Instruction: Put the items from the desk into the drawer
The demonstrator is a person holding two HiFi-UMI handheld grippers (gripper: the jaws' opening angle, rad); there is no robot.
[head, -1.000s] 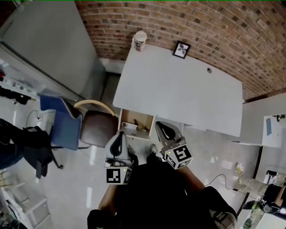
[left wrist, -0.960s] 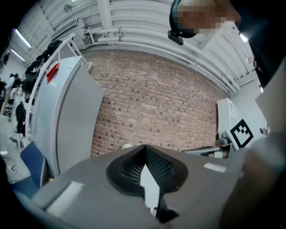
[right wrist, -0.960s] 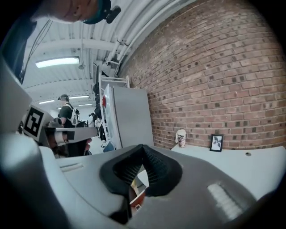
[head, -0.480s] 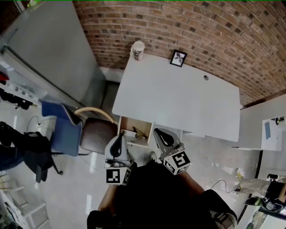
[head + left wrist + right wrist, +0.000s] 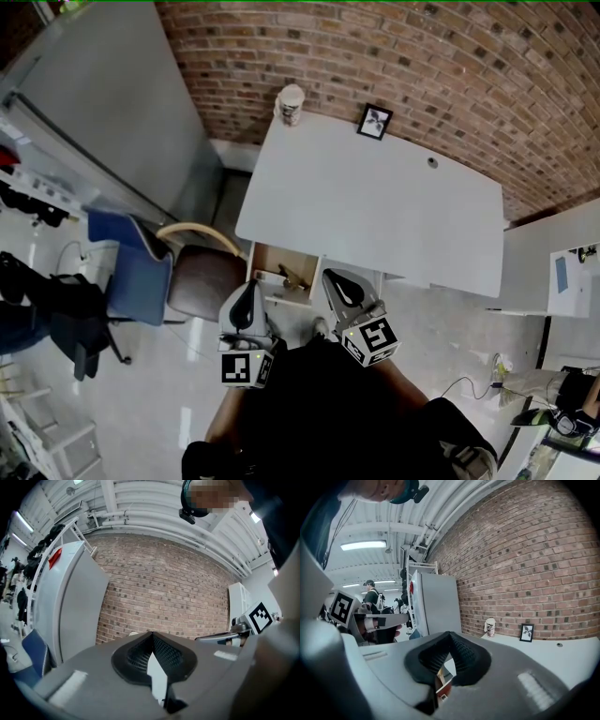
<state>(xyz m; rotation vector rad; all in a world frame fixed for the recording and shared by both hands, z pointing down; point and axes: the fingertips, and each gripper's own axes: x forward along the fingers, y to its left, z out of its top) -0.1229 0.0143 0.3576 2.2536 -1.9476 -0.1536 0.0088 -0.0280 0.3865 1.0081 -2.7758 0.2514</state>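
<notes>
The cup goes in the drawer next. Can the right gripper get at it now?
Probably yes: bare desk lies between the right gripper and the cup, but it stands at the far corner and the jaws are shut.

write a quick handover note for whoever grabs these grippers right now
Left gripper: jaws shut, empty, in front of the open drawer.
Right gripper: jaws shut, empty, beside it.
Done: drawer is open, with a brownish item inside.
On the desk: paper cup at the far left corner, picture frame at the back edge.
Left: put both in the drawer.
</notes>
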